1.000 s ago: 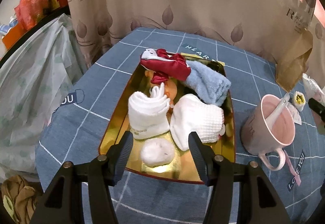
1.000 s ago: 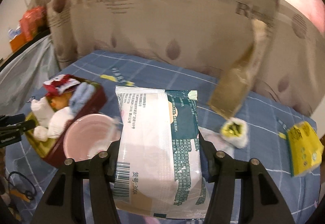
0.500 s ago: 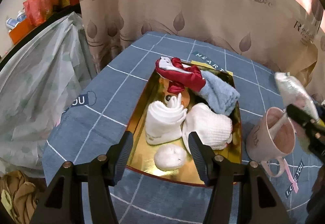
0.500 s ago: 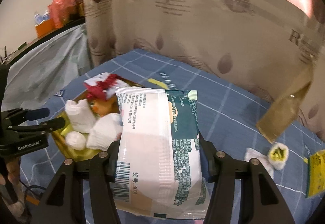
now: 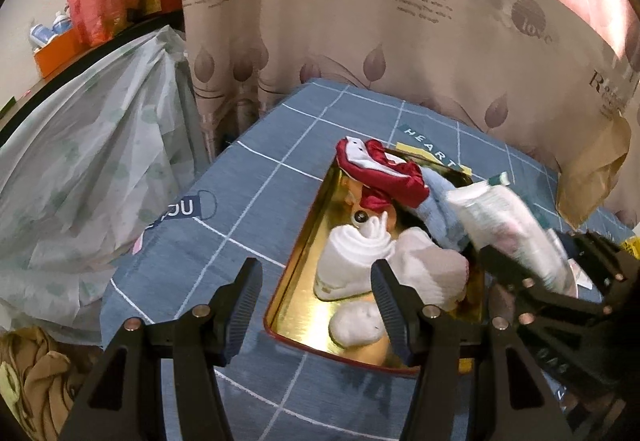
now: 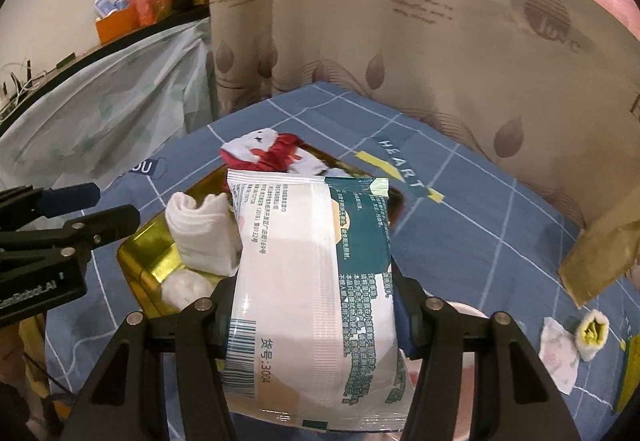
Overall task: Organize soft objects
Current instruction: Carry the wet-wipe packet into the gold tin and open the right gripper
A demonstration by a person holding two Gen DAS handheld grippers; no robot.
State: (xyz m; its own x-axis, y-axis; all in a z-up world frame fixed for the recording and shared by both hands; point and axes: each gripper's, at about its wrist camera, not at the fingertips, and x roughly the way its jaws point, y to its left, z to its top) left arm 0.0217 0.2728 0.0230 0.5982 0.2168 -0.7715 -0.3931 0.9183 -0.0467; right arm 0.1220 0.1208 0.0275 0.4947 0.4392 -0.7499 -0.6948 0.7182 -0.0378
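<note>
The white-and-teal tissue pack [image 6: 316,281] is being pinched between the 2 fingers of the right gripper [image 6: 316,305] and is hanging above the near right part of the gold tray [image 5: 304,273], over the blue towel [image 5: 440,217]. Inside the tray, the rolled white sock [image 5: 352,261], a white knit cloth [image 5: 432,273] and a round white ball [image 5: 356,325] are lying toward its near end, with the red-and-white cloth [image 5: 380,169] draping its far end. The left gripper [image 5: 316,297] is hovering spread wide and empty over the tray's near left corner.
</note>
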